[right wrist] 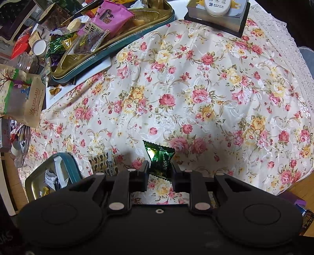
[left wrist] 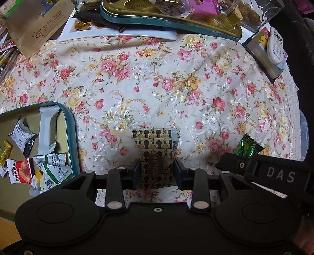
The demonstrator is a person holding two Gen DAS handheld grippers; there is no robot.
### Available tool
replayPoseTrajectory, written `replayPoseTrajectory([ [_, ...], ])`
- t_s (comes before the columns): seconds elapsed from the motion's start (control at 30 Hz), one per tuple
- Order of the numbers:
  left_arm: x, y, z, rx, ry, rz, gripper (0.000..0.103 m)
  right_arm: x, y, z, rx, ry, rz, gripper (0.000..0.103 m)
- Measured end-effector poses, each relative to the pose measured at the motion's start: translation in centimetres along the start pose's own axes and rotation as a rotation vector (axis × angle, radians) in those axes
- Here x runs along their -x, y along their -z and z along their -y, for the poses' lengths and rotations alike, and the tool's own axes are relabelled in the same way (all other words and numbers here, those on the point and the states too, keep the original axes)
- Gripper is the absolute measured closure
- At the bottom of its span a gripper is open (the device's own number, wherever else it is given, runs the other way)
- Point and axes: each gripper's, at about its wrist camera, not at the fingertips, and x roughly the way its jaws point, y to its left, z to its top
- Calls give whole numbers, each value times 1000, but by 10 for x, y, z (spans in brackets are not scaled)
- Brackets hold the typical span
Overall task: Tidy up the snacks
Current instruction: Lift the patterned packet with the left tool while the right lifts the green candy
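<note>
In the left wrist view my left gripper [left wrist: 157, 170] points down over the floral cloth, shut on a gold-and-brown patterned packet [left wrist: 156, 151] whose sides meet both pads. A teal-rimmed tin [left wrist: 71, 137] with several wrapped snacks in it lies just to its left. My right gripper [right wrist: 160, 171] is shut on a green foil candy [right wrist: 160, 158] and holds it above the cloth. From the left wrist view that green candy [left wrist: 247, 146] and the right gripper [left wrist: 243, 157] show at the right. The right wrist view shows the patterned packet [right wrist: 102, 162] beside the tin [right wrist: 73, 165].
A large teal-and-gold tin [left wrist: 176, 24] [right wrist: 125, 42] heaped with snacks rests on a white tray at the back. A brown paper bag [left wrist: 37, 25] lies back left. A box carrying a white device [right wrist: 217, 17] sits back right. The lace cloth edge [right wrist: 290, 51] runs along the right.
</note>
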Motion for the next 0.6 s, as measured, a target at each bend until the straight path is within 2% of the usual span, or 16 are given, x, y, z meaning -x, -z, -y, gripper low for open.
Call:
replayPoseTrajectory([
  [0.2, 0, 0, -2, 0, 1, 2, 58, 4, 0, 2, -1, -12, 9, 79],
  [0.33, -1, -1, -3, 9, 33, -6, 56, 7, -1, 7, -17, -26, 10, 79],
  [0.6, -4, 1, -3, -2, -8, -2, 55, 14, -1, 10, -20, -53, 18, 79],
])
